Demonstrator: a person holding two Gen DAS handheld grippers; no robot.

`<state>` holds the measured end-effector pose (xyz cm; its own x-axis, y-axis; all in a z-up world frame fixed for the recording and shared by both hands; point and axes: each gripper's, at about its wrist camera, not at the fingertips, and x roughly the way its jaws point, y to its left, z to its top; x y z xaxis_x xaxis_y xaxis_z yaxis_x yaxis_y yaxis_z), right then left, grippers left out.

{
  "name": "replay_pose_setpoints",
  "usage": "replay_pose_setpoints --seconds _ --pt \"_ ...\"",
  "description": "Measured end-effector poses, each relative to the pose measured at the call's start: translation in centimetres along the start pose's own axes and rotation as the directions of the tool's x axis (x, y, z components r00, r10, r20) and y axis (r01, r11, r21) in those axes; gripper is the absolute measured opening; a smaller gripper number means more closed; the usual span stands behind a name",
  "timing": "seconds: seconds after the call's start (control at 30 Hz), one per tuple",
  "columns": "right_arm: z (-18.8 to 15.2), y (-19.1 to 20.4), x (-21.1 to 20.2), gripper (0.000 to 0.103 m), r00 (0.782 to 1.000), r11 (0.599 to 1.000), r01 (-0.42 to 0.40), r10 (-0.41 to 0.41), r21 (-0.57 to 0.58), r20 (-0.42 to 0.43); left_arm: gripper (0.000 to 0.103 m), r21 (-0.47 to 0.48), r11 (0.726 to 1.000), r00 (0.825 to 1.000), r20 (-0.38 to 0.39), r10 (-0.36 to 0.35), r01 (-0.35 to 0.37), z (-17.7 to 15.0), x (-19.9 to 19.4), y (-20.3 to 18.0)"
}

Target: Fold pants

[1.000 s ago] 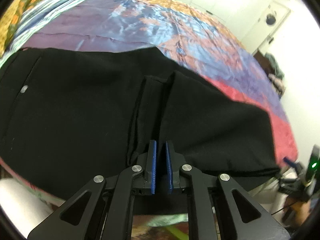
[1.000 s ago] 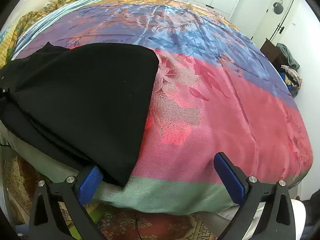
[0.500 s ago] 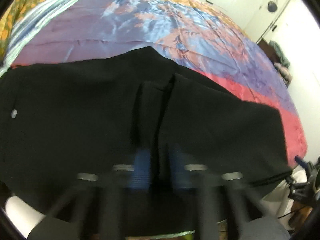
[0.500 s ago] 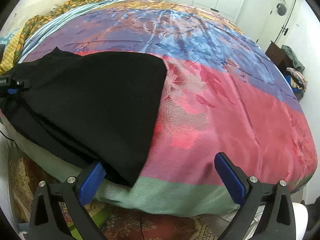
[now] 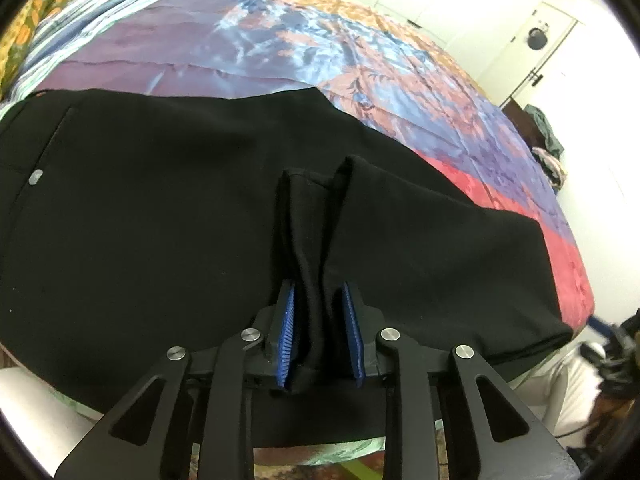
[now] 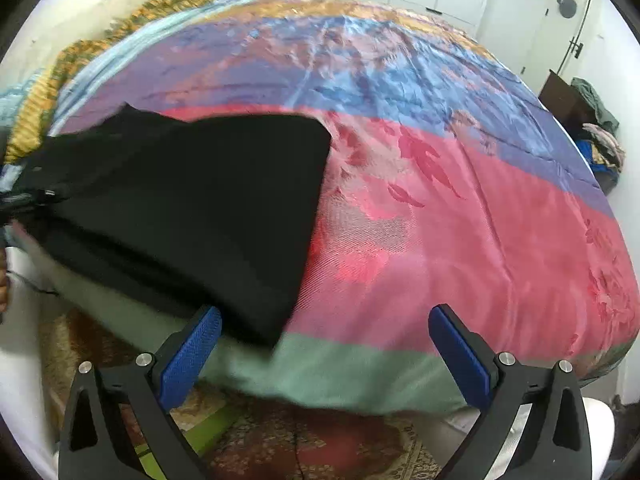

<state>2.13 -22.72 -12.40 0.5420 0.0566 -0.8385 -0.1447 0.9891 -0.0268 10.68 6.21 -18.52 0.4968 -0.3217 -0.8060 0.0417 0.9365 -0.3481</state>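
Black pants (image 5: 160,220) lie folded across the near edge of the colourful bedspread (image 5: 280,40). A raised fold of their cloth runs up between the blue pads (image 5: 286,320) of my left gripper (image 5: 318,292), whose jaws are opening; the fold sits loosely in the gap. In the right wrist view the pants (image 6: 200,200) cover the left part of the bedspread (image 6: 460,220), their right-hand corner hanging over the green border. My right gripper (image 6: 324,316) hovers wide open in front of that corner, with nothing between its fingers.
The bed fills most of both views. White cupboard doors stand behind it. A pile of clothes (image 6: 596,120) sits on dark furniture at the right. A patterned rug (image 6: 300,440) lies on the floor below the right gripper.
The left jaws, tightly pinched on the fold a second ago, have parted. The right gripper has risen a little and stayed wide open.
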Motion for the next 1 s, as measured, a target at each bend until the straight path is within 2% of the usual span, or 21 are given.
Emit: replay_pose_setpoints --seconds 0.1,0.2,0.27,0.33,0.4,0.43,0.47,0.53,0.57,0.7,0.83,0.87,0.93,1.0 --pt "1.0 0.6 -3.4 0.102 0.987 0.996 -0.094 0.094 -0.007 0.13 0.026 -0.005 1.0 1.0 0.013 -0.004 0.004 -0.3 -0.2 0.1" --pt "3.4 1.6 -4.6 0.102 0.943 0.974 -0.225 0.221 -0.013 0.25 0.026 -0.009 1.0 1.0 0.021 -0.006 0.006 -0.3 0.0 0.0" --pt "4.9 2.6 -3.3 0.102 0.918 0.953 -0.303 0.298 -0.021 0.26 0.026 -0.007 1.0 1.0 0.023 -0.007 0.007 -0.4 0.1 -0.1" --pt "5.4 3.4 -0.3 0.102 0.909 0.932 -0.361 0.354 -0.007 0.219 0.029 -0.003 1.0 1.0 0.027 -0.011 0.011 -0.7 0.0 0.0" --pt "4.6 3.4 3.9 0.102 0.927 0.931 -0.362 0.353 0.058 0.125 0.034 0.006 1.0 0.999 0.028 -0.016 0.015 -0.8 0.2 -0.2" --pt "3.6 3.1 7.0 0.103 0.936 0.927 -0.351 0.351 0.131 0.024 0.041 0.012 1.0 0.999 0.03 -0.027 0.027 -0.9 0.3 -0.4" --pt "2.6 2.8 9.0 0.103 0.932 0.918 -0.355 0.363 0.177 -0.015 0.045 0.018 0.999 0.999 0.031 -0.035 0.035 -0.9 0.3 -0.6" --pt "2.1 2.7 8.2 0.103 0.932 0.922 -0.36 0.35 0.145 0.092 0.063 0.054 0.998 0.999 0.036 -0.038 0.036 -1.0 0.4 -1.5" --pt "2.2 3.0 8.2 0.103 0.935 0.925 -0.353 0.345 0.14 0.076 0.07 0.074 0.997 0.999 0.037 -0.032 0.029 -1.1 0.5 -2.0" --pt "3.4 2.9 7.3 0.102 0.936 0.922 -0.351 0.347 0.162 0.051 0.074 0.139 0.99 0.998 0.063 0.02 -0.029 -1.4 -0.2 -3.6" --pt "5.5 1.1 3.6 0.102 0.913 0.89 -0.397 0.358 0.226 0.197 0.081 0.117 0.993 0.992 0.123 -0.002 -0.012 -1.5 -1.9 -3.0" --pt "6.8 0.8 3.3 0.102 0.916 0.893 -0.388 0.346 0.228 0.203 0.081 0.105 0.994 0.991 0.133 0.002 -0.016 -1.3 -2.1 -2.7" --pt "8.6 0.5 4.0 0.102 0.931 0.905 -0.357 0.325 0.233 0.168 0.081 0.068 0.997 0.989 0.145 0.008 -0.019 -0.8 -2.2 -1.9" --pt "9.8 0.1 6.8 0.102 0.957 0.923 -0.288 0.283 0.255 0.057 0.081 0.033 0.999 0.989 0.148 0.013 -0.018 -0.7 -2.4 -1.2"
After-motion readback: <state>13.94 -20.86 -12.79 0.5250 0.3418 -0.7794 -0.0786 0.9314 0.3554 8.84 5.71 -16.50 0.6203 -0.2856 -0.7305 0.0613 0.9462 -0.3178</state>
